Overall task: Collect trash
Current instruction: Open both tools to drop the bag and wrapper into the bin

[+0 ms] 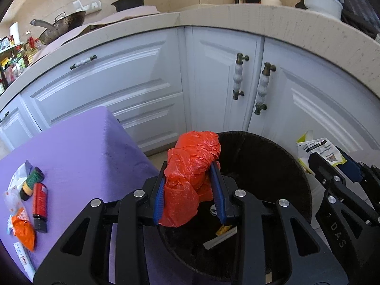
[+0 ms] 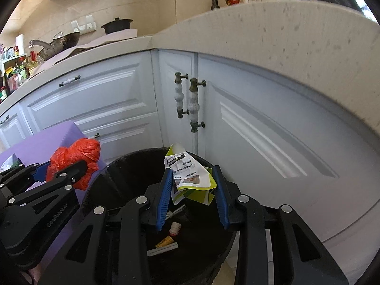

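Observation:
A crumpled orange plastic bag (image 1: 190,166) is clamped between the blue pads of my left gripper (image 1: 190,168), above the left rim of a round black bin (image 1: 273,156). My right gripper (image 2: 192,174) is shut on a white and lime-green wrapper (image 2: 190,178) held over the same bin (image 2: 123,173). In the left wrist view the right gripper (image 1: 332,159) shows at the right edge with the wrapper (image 1: 315,149). The right wrist view has the left gripper (image 2: 47,169) and its orange bag (image 2: 73,159) at the left. Scraps (image 2: 166,242) lie at the bin's bottom.
A purple table (image 1: 78,147) stands left of the bin with a red tube (image 1: 40,201), a small orange packet (image 1: 23,232), a green and yellow item (image 1: 32,181) and white wrappers on it. White cabinet doors (image 1: 213,83) under a stone counter (image 1: 261,16) stand close behind.

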Demonstrator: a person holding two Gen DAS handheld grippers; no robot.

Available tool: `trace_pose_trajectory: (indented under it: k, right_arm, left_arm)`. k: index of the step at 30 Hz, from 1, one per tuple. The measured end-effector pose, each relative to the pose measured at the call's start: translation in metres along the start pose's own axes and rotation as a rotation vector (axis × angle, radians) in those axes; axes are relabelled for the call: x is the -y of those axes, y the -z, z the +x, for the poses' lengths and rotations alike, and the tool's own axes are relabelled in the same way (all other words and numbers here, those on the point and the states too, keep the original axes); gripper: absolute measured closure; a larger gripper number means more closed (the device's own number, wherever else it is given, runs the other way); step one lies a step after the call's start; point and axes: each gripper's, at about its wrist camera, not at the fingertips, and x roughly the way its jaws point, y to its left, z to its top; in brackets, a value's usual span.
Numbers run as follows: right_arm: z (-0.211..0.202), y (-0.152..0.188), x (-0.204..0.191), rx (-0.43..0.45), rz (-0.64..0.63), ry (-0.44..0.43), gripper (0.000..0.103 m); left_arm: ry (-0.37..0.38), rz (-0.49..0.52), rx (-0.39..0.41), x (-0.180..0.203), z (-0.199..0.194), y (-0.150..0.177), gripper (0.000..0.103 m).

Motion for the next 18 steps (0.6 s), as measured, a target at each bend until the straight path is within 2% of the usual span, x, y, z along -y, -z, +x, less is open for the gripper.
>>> trace_pose_trajectory:
  k: [7, 10, 18]
  right_arm:
    - [0.012, 0.002, 0.005, -0.007, 0.012, 0.020, 0.068]
    - [0.017, 0.002, 0.006, -0.009, 0.019, 0.026, 0.067]
    - [0.019, 0.003, 0.012, -0.014, 0.041, 0.028, 0.055]
  left_arm:
    - [0.002, 0.003, -0.003, 0.003, 0.012, 0.001, 0.068]
    - [-0.011, 0.008, 0.023, 0.003, 0.009, 0.000, 0.055]
    - [-0.014, 0.008, 0.074, 0.002, -0.003, -0.006, 0.041]
